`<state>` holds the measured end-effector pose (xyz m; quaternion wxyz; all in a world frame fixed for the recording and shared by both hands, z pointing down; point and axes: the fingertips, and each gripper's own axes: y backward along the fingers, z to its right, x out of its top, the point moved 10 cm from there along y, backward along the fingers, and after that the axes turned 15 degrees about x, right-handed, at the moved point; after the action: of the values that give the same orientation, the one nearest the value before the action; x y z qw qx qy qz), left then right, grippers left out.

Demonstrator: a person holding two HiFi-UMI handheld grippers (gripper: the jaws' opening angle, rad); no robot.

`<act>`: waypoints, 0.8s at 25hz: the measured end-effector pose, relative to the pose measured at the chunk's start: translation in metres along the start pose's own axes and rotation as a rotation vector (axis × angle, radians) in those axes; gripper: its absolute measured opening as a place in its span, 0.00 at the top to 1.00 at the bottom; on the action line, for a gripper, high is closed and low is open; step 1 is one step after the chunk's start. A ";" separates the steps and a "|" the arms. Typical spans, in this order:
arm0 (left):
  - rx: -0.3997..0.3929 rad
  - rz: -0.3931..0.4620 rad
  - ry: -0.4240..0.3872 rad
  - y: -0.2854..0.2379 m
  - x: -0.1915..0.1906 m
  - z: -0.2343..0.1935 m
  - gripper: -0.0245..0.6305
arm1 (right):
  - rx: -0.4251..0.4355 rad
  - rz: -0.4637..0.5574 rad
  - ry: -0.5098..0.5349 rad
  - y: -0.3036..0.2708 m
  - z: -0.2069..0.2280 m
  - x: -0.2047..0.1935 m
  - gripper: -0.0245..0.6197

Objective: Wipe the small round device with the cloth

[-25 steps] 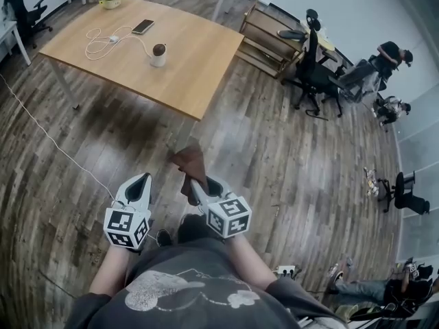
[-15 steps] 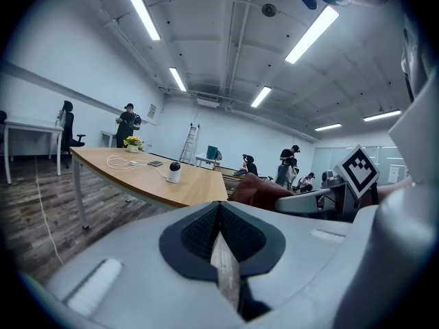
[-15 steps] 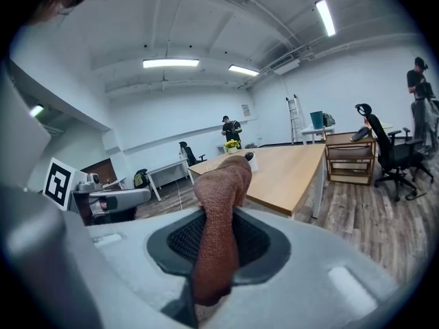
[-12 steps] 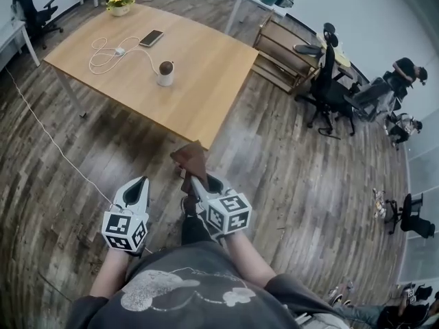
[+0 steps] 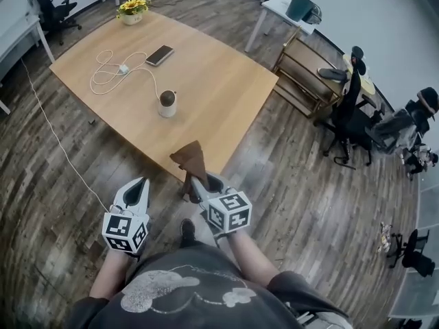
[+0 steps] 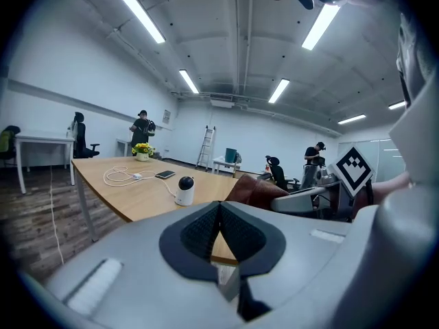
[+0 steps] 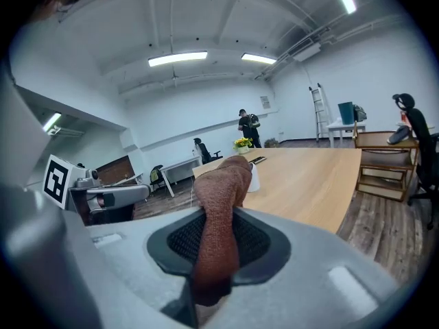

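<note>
Grips the cloth [image 5: 191, 160] in the right gripper [image 5: 195, 184], left gripper [image 5: 140, 184] closed on nothing. Risks toppling the small round device [image 5: 167, 103] across the table [image 5: 226, 81] if wiped unbraced

Head camera looks steeply down on left tongs [image 5: 140, 181] and right tongs [image 5: 197, 181]; their cameras face along the jaws to the worktop [image 5: 212, 88] ahead, shared by all.

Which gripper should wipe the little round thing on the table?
Right, probably. The right gripper is shut on the brown cloth; the left gripper is shut and empty. Both hover short of the small round device.
</note>
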<state>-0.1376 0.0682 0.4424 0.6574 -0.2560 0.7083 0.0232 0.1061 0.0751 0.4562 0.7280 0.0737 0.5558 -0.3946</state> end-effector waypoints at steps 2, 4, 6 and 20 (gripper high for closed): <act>0.033 -0.001 0.009 -0.018 0.006 0.004 0.93 | 0.019 -0.015 0.012 -0.007 0.022 0.012 0.85; 0.064 0.003 0.017 -0.034 0.011 0.006 0.93 | 0.041 -0.019 0.024 -0.015 0.039 0.023 0.85; 0.088 0.012 0.018 -0.047 0.017 0.007 0.93 | 0.064 -0.022 0.039 -0.024 0.051 0.032 0.85; 0.067 -0.029 0.015 -0.122 0.037 -0.011 0.93 | 0.111 -0.106 0.061 -0.089 0.092 0.072 0.84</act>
<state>-0.1005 -0.0538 0.4457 0.6606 -0.2444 0.7097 -0.0121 0.1217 -0.0709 0.4575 0.6836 0.0965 0.5581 -0.4604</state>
